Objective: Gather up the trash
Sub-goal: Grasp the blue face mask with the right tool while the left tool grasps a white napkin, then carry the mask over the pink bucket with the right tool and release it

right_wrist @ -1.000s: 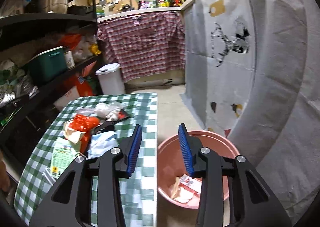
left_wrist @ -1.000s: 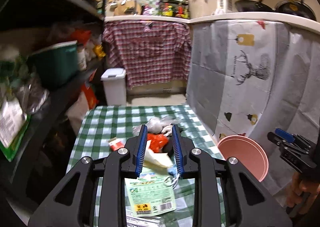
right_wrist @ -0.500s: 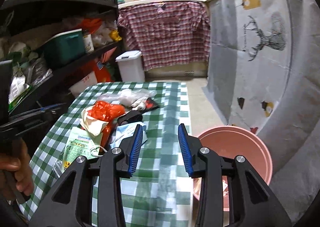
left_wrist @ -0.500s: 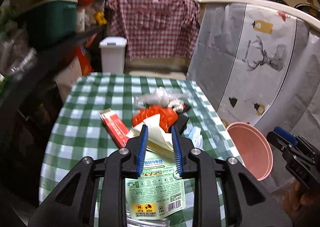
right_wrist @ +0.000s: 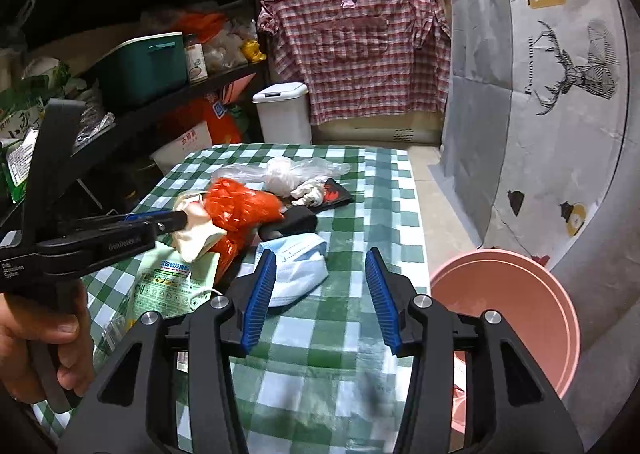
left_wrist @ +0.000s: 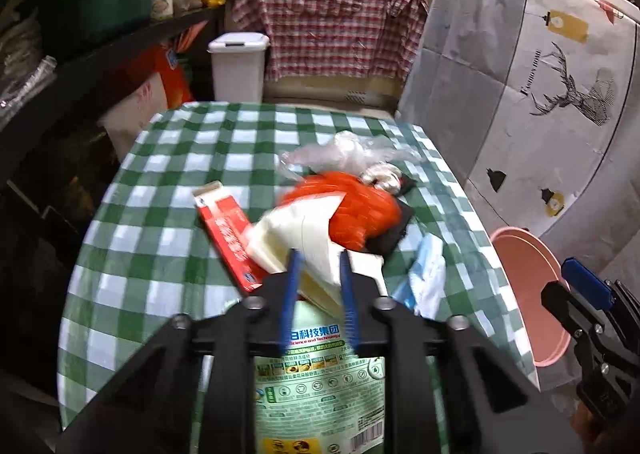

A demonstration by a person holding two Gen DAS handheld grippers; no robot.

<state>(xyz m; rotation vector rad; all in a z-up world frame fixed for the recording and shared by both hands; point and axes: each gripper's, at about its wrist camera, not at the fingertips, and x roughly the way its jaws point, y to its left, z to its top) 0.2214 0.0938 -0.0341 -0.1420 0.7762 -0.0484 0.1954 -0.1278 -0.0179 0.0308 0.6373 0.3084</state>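
Two grippers work over one heap of litter, and the left gripper [left_wrist: 318,278] is the nearer to it. Its jaws are closing on a cream paper wrapper [left_wrist: 300,234], which sits between the blue pads at the near edge of the heap; in the right wrist view the tips pinch that wrapper [right_wrist: 196,225] from the left side. The wrapper's long axis runs away from the jaws toward an orange plastic bag [left_wrist: 360,209], which touches it. A red carton [left_wrist: 226,234] lies just beside it on the left, a green printed pouch [left_wrist: 320,386] under the jaws.

The right gripper [right_wrist: 320,294] has its jaws opening with nothing between them; a blue face mask [right_wrist: 298,266] lies just ahead, beside its left pad. The pink basin [right_wrist: 520,294] stands off the right edge of the checked surface [right_wrist: 380,221], below it, so the wrapper probably must travel rightward across the heap to reach it.
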